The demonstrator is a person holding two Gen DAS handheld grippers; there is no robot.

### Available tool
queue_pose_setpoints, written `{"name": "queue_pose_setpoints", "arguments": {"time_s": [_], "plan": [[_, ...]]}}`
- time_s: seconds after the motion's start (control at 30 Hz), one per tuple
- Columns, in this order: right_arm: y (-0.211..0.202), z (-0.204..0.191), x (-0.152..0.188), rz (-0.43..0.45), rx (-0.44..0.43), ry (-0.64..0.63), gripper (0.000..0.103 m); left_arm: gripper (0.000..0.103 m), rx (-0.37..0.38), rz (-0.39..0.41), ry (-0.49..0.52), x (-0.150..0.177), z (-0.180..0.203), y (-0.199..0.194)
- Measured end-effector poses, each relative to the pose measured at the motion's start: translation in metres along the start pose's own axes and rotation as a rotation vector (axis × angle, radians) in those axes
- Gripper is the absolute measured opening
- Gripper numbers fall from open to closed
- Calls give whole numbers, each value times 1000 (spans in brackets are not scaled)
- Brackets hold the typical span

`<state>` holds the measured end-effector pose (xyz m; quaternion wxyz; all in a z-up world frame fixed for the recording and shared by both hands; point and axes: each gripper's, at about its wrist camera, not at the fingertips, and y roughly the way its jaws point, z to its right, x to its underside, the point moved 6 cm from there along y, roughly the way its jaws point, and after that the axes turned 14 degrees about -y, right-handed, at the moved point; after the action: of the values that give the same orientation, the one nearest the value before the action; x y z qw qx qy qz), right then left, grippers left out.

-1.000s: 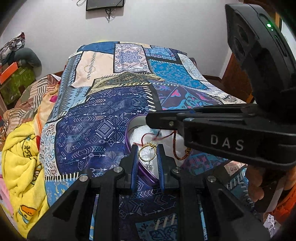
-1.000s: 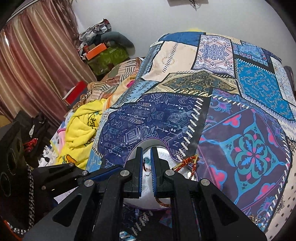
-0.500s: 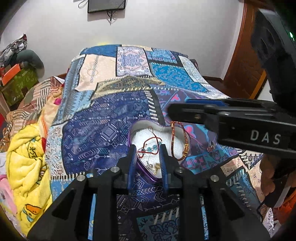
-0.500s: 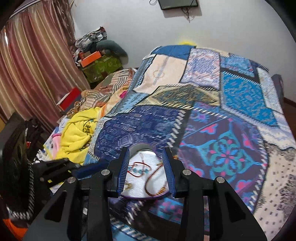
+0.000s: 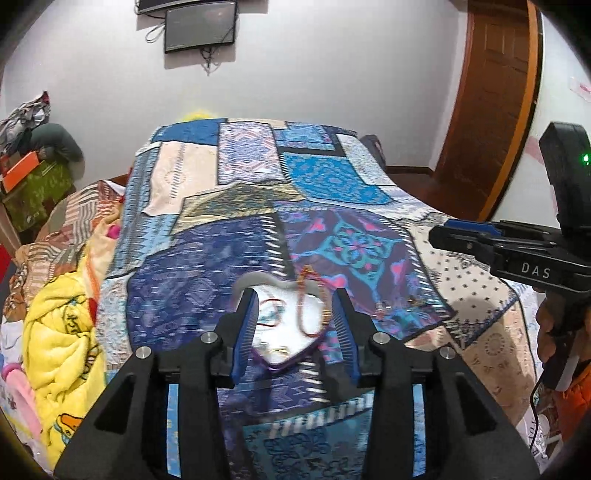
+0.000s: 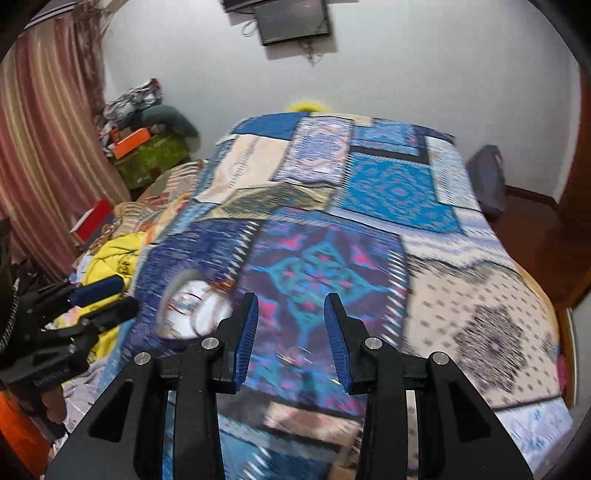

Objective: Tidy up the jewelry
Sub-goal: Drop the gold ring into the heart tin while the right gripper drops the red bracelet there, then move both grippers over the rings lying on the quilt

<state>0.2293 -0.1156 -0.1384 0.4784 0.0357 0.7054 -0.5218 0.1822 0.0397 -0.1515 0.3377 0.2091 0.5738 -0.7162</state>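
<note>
Bedroom inventory, read left to right from each claw. Left of the left claw (image 5: 295, 328): yellow blanket (image 5: 59, 332) heaped at the bed's edge, with a striped cloth (image 5: 55, 236) farther back and a green box (image 5: 33, 192) carrying an orange box (image 5: 22, 166) against the wall. Directly ahead of the left claw, seen between its blue pads: heart-shaped jewelry box (image 5: 284, 325) with a purple rim and white lining, lying on the patchwork bedspread (image 5: 258, 206). Inside the box: thin red cord bracelet (image 5: 271, 314) toward the left pad, beaded bracelet (image 5: 308, 310) toward the right pad with its top loop over the box's far rim, and small gold pieces (image 5: 277, 349) at the near point, blurred. Left claw jaws are opening, nothing held between them. Just right of the left claw, on the bedspread: small jewelry pieces (image 5: 384, 308), too blurred to identify. Farther right: right claw (image 5: 448, 234) seen side-on, held by a hand (image 5: 554, 325); brown wooden door (image 5: 487, 110) behind it. Above, on the white wall: dark screen (image 5: 201, 26). In the right wrist view, heavily blurred: the left claw at far left, the jewelry box left of the right claw's left pad, and bare bedspread between the right claw's pads, which stand apart and grip nothing.
</note>
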Motion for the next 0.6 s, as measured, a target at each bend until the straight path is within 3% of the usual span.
{"name": "queue_pose_setpoints", "arguments": {"time_s": [0.27, 0.6], "plan": [[-16, 38, 41, -59, 79, 28, 34, 41, 44, -77, 36, 20, 39, 26], [7, 53, 82, -181, 66, 17, 34, 41, 65, -175, 70, 44, 66, 62]]}}
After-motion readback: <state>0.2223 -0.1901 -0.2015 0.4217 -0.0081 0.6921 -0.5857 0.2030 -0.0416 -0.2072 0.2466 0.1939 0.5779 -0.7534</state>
